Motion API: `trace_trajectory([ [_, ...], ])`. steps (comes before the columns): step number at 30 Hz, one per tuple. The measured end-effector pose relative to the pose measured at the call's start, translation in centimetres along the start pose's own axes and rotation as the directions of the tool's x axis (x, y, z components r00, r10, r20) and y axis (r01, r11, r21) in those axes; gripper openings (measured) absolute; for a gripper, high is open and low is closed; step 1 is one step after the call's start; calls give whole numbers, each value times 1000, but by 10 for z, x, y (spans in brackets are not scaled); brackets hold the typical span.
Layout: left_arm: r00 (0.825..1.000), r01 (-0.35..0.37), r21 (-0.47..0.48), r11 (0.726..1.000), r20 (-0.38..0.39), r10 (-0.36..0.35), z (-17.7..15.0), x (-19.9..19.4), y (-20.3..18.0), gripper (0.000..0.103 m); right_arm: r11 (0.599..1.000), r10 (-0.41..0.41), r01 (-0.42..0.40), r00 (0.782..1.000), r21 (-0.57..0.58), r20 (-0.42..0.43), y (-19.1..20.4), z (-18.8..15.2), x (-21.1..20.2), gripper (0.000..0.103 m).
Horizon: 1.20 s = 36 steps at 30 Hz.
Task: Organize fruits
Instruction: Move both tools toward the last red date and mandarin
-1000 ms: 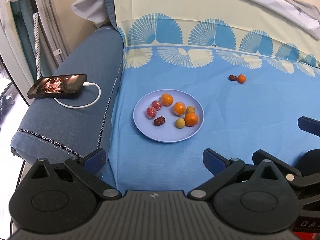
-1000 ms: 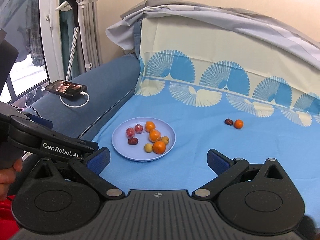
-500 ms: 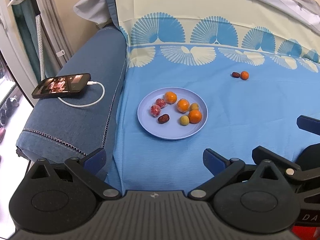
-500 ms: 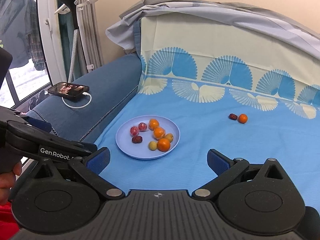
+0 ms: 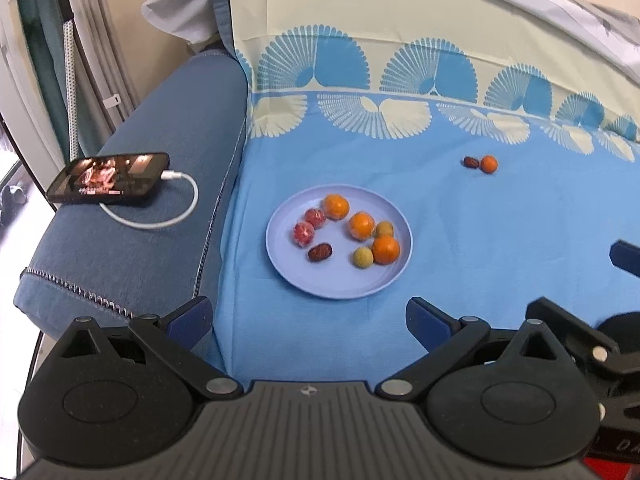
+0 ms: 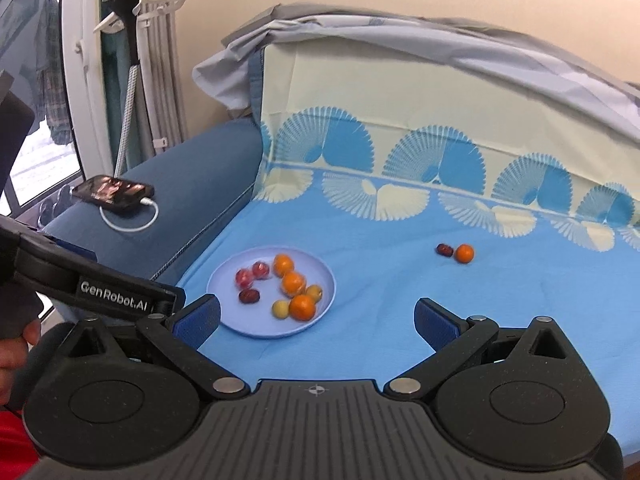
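Observation:
A pale blue plate (image 5: 320, 284) (image 6: 316, 268) lies on the blue sheet and holds several fruits: oranges, two red ones, two yellow-green ones and a dark date. Farther right on the sheet, off the plate, a small orange (image 5: 488, 163) (image 6: 464, 253) rests beside a dark date (image 5: 471, 162) (image 6: 444, 249). My left gripper (image 5: 308, 318) hovers open in front of the plate, nothing between its fingers. My right gripper (image 6: 316, 316) is open too, held back from the plate's near right edge and empty.
A phone (image 5: 108, 178) with a lit screen and white cable lies on the blue sofa arm (image 5: 120, 240) to the left. The sofa back, draped in patterned cloth (image 5: 400, 60), rises behind. A person's hand (image 6: 16, 344) holds the left gripper at the left edge.
Both grippers have pulled back and up a little, so the plate looks smaller and farther off. The fruits have not moved. Both grippers stay open.

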<state>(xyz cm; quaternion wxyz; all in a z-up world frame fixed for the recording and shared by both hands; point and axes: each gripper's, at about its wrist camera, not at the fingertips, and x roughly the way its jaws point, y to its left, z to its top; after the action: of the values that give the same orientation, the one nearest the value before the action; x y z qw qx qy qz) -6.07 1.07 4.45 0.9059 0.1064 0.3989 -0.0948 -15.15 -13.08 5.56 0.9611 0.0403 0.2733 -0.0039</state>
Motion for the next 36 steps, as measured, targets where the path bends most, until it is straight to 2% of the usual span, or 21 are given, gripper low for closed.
trace_trajectory([
  [3, 1000, -9, 2, 1000, 5, 9, 3, 1, 0, 103, 1000, 4, -4, 1000, 2, -10, -1, -1, 4, 102],
  [15, 998, -34, 38, 999, -58, 36, 14, 29, -14, 103, 997, -21, 24, 999, 70, -39, -25, -6, 30, 102],
  [24, 995, 5, 17, 1000, -103, -3, 36, 51, -33, 103, 993, -59, 60, 998, 98, -16, -51, -5, 47, 102],
  [28, 991, 3, 28, 1000, -132, 1, 39, 63, -42, 103, 984, -99, 102, 995, 148, -33, -72, -9, 66, 102],
  [31, 987, 22, 3, 1000, -162, -21, 43, 73, -46, 103, 973, -124, 138, 988, 186, -88, -99, -18, 93, 102],
  [34, 981, 7, 18, 1000, -193, -4, 48, 90, -54, 103, 949, -203, 231, 968, 213, -146, -137, -29, 134, 102],
  [36, 978, -14, 35, 999, -208, 21, 54, 103, -59, 103, 930, -274, 300, 951, 210, -146, -162, -32, 161, 102],
])
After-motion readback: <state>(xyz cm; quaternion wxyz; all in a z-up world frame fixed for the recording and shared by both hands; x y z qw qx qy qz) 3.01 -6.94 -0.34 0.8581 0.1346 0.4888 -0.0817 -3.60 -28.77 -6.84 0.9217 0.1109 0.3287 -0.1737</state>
